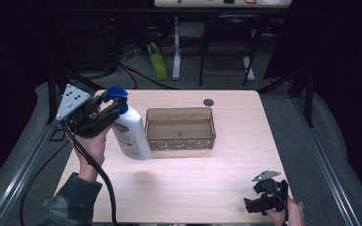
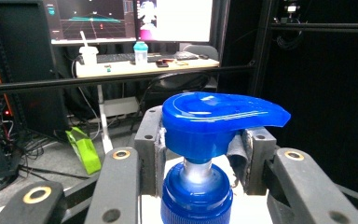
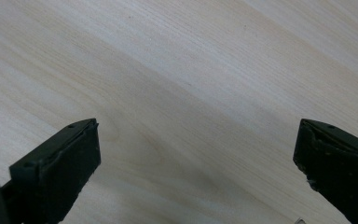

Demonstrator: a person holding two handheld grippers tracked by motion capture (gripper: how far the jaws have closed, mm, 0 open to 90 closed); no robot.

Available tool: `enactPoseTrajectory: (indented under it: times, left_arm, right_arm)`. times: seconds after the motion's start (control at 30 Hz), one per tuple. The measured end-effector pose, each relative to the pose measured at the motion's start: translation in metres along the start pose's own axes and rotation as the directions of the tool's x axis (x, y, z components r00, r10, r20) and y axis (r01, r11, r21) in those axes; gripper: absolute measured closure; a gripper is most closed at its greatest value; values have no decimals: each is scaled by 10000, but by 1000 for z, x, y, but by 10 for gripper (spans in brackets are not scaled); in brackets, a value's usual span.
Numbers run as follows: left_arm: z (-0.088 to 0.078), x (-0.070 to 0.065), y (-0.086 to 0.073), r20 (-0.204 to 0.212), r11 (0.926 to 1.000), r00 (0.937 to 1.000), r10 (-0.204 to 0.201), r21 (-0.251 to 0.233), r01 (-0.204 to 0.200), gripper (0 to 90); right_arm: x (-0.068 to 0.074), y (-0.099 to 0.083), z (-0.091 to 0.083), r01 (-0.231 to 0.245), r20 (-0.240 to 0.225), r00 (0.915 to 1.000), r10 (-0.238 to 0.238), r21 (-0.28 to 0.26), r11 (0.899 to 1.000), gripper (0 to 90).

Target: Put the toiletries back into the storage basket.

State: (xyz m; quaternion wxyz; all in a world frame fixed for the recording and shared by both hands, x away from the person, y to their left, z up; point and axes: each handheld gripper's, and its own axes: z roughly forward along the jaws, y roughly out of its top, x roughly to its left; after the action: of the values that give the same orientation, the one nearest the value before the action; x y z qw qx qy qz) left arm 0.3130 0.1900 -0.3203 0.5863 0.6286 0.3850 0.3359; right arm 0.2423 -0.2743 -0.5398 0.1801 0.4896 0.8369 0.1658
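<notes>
One white pump bottle (image 1: 131,134) is held tilted at the left of the table (image 1: 193,183), its blue pump head (image 2: 216,119) pinched between the jaws of the left gripper (image 1: 107,104). Just beside it, to the right, a brown bin (image 1: 180,129) is seen, with a dark disc (image 1: 209,101) beyond. Near the front right corner, the right gripper (image 1: 259,200) is held over bare wood, jaws spread.

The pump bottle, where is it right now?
In the high view the pump bottle is at the table's left side, tilted, just left of the brown bin; the left gripper is shut on its blue pump head.
</notes>
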Motion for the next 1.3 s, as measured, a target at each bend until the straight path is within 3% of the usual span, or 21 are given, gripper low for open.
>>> enactPoseTrajectory:
  times: [0.7, 1.3]
  left_arm:
    - [14, -4, 23, 59, 9996, 9998, 174, -221, -173, 589]
    - [40, -8, 33, 94, 9993, 9996, 277, -269, -274, 589]
  right_arm:
    - [0, 0, 1, -19, 33, 10000, 19, 26, 10000, 0]
    - [-2, -1, 0, -160, 93, 9998, 161, -104, 9998, 0]
